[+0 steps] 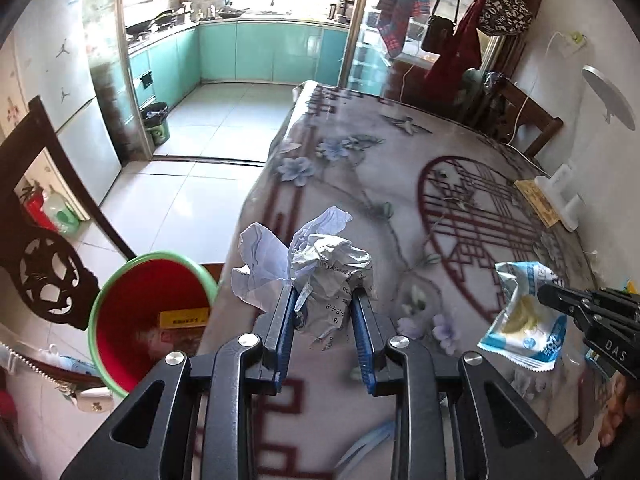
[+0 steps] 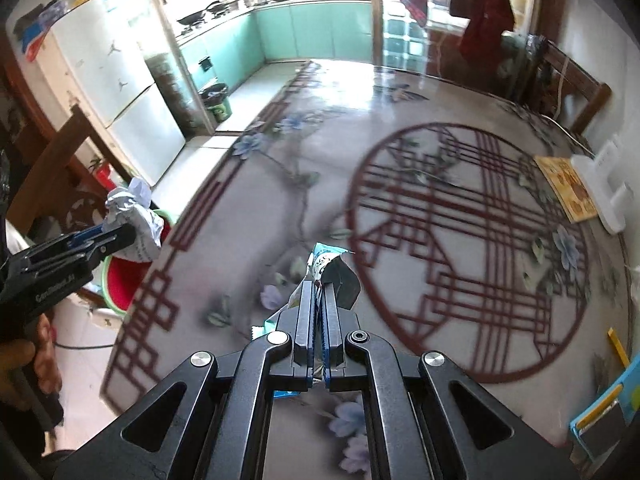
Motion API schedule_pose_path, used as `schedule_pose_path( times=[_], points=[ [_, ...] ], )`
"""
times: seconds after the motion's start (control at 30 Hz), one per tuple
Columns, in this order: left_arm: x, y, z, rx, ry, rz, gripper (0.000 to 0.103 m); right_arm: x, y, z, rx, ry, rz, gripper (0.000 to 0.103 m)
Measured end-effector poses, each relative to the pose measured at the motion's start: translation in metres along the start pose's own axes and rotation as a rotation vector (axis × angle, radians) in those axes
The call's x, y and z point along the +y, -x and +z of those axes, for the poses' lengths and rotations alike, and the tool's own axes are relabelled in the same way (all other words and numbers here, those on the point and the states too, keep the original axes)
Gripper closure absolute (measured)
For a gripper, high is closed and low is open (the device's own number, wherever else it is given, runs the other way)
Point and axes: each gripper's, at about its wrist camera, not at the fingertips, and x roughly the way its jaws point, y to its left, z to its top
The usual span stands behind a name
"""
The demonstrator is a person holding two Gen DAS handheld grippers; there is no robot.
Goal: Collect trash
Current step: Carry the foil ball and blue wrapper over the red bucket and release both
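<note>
**Paper and wrapper held above the table**

A dining table (image 1: 460, 152) under a cloth printed with blue flowers and a dark red lattice circle fills both views; a kitchen with teal cabinets (image 1: 256, 52) is seen beyond it through a wide doorway.

A crumpled paper wad (image 1: 320, 268), white with printed sums, is gripped between the blue pads of the left gripper (image 1: 325, 300). The jaws are set narrowly apart, closed against the wad's sides, and the wad is held clear of the cloth near the table's left edge. In the right wrist view the same wad (image 2: 134, 220) is seen at the tip of the left gripper (image 2: 120, 240), over the edge of the table and partly in front of the bucket (image 2: 120, 284).

A blue and white snack wrapper (image 1: 524, 316) is pinched at its upper edge by the right gripper (image 1: 546, 294), and hangs from it above the cloth. From the right wrist view the jaws of the right gripper (image 2: 319, 304) are seen fully closed, with only a thin strip of wrapper (image 2: 326, 260) between the pads.

A red bucket (image 1: 116, 292) with a green rim stands on the floor just beside the table's left edge, below and left of the wad. A carved dark chair (image 1: 44, 264) stands next to it. On the far right of the table lie a yellow mat (image 1: 536, 200) and a white holder (image 1: 564, 196), touching each other. A white fridge (image 1: 76, 92) stands by the doorway, and a dark bin (image 1: 156, 120) just inside the kitchen.
</note>
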Motion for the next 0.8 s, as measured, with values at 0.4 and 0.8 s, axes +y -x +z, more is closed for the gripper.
schedule_pose_path(
  times=[0.4, 0.8],
  points=[
    [0.055, 0.014, 0.006, -0.020, 0.014, 0.019, 0.078, 0.059, -0.013, 0.016, -0.001, 0.044, 0.018, 0.101],
    [0.098, 0.012, 0.013, -0.026, 0.040, 0.025, 0.077, 0.094, -0.025, 0.028, 0.010, 0.072, 0.009, 0.101]
  ],
)
